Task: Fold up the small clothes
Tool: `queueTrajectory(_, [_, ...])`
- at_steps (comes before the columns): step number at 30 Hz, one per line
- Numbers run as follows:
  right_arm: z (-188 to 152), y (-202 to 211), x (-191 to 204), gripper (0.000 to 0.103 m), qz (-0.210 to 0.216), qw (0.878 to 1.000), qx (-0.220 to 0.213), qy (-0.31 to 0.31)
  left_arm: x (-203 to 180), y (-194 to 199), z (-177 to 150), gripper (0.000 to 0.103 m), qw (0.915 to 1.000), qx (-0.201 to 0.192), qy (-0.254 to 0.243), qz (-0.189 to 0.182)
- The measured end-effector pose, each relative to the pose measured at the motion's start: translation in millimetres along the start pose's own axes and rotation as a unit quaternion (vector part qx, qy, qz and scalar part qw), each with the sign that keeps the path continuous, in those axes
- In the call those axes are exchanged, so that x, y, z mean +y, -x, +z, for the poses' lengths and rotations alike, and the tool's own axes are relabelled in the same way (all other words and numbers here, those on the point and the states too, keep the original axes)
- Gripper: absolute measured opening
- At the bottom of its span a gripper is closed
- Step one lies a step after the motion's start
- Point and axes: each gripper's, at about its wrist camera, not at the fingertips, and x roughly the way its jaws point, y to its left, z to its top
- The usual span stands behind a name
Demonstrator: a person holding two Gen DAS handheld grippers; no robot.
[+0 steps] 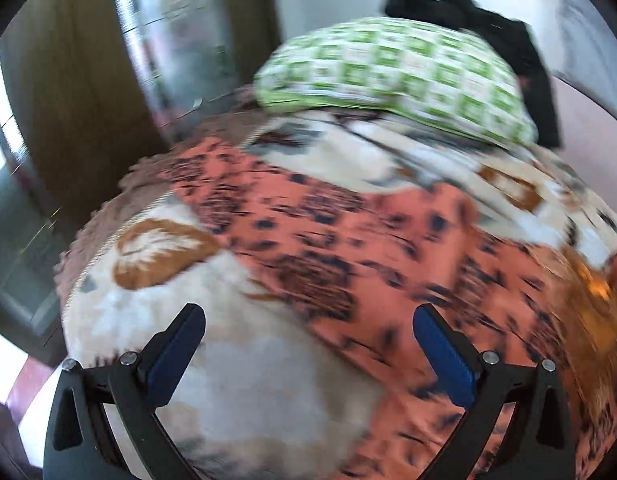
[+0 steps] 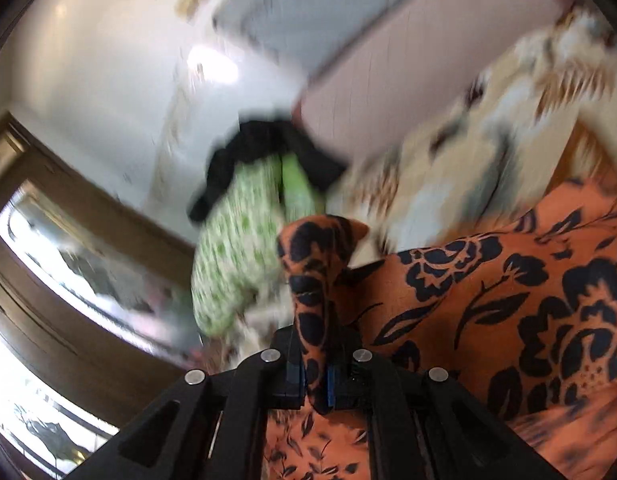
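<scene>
1. On the bed (image 1: 268, 380), across its blanket of cream and brown patches, the orange garment with dark flowers (image 1: 348, 248) lies spread, reaching toward the near right corner; a green checked pillow (image 1: 396, 76) and a black garment (image 1: 520, 44) sit at the far end.
2. The right tongs (image 2: 318, 388) are clenched on a bunched corner of the orange garment, which stands up from between the pads. The left tongs (image 1: 308, 348) are released, jaws wide apart, nothing between them, hanging over the blanket just beside the garment's edge.
3. Risk, as I judge it: only a thin pinch is held, so a quick pull could slip it free.
4. With one corner gripped and the other side loose, the cloth may drag and bunch rather than fold flat.
5. The left tongs could catch the blanket along with the garment.
6. No brand, label or writing is readable; both views are blurred.
</scene>
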Motion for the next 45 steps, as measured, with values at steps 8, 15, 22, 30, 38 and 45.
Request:
queueTrajectory(8, [-114, -100, 7, 0.073, -0.013, 0.987, 0.160, -0.003, 31, -9, 9, 0.103, 0.9993, 0.018, 0.031, -0.008])
queueTrajectory(15, [-114, -60, 8, 0.079, 0.048, 0.979, 0.195, 0.025, 22, -1, 12, 0.103, 0.9970, 0.021, 0.036, -0.065])
queueTrajectory(22, [-72, 57, -27, 0.079, 0.004, 0.994, 0.108, 0.022, -31, 8, 7, 0.103, 0.9875, 0.006, -0.019, -0.156])
queueTrajectory(30, [-9, 130, -116, 0.055, -0.052, 0.995, 0.008, -0.080, -100, -4, -16, 0.034, 0.9720, 0.021, -0.130, -0.195])
queueTrajectory(38, [13, 107, -147, 0.042, -0.087, 0.992, 0.019, -0.086, -125, -11, -26, 0.005, 0.9665, 0.039, -0.128, -0.219])
queueTrajectory(45, [11, 70, -137, 0.031, -0.202, 0.977, 0.063, 0.001, -113, -10, -22, 0.001, 0.9798, 0.017, -0.127, -0.154])
